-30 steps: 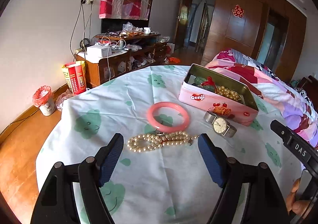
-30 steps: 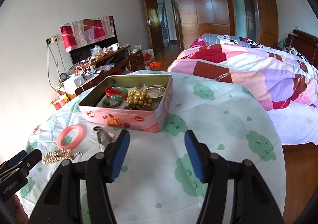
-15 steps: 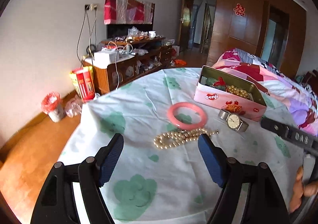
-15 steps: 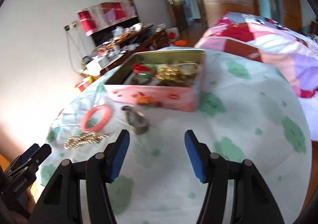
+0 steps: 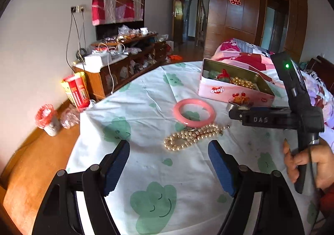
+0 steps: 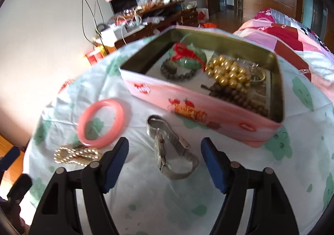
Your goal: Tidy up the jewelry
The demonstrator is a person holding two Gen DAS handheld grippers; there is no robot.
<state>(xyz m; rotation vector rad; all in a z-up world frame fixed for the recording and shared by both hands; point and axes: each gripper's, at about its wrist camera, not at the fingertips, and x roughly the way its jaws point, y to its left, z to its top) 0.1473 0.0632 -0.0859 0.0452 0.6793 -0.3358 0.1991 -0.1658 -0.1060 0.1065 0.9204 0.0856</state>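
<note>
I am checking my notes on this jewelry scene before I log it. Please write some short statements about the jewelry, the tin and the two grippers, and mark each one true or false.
1. The pink bangle lies inside the tin. False: it lies on the tablecloth, outside the tin.
2. The wristwatch lies on the cloth in front of the right gripper, whose jaws are open. True.
3. The left gripper is shut on the pearl necklace. False: its jaws are open and empty; the necklace lies ahead of them.
4. The tin has no lid on it and already holds gold beads. True.
5. The pearl necklace lies beside the pink bangle. True.
</note>
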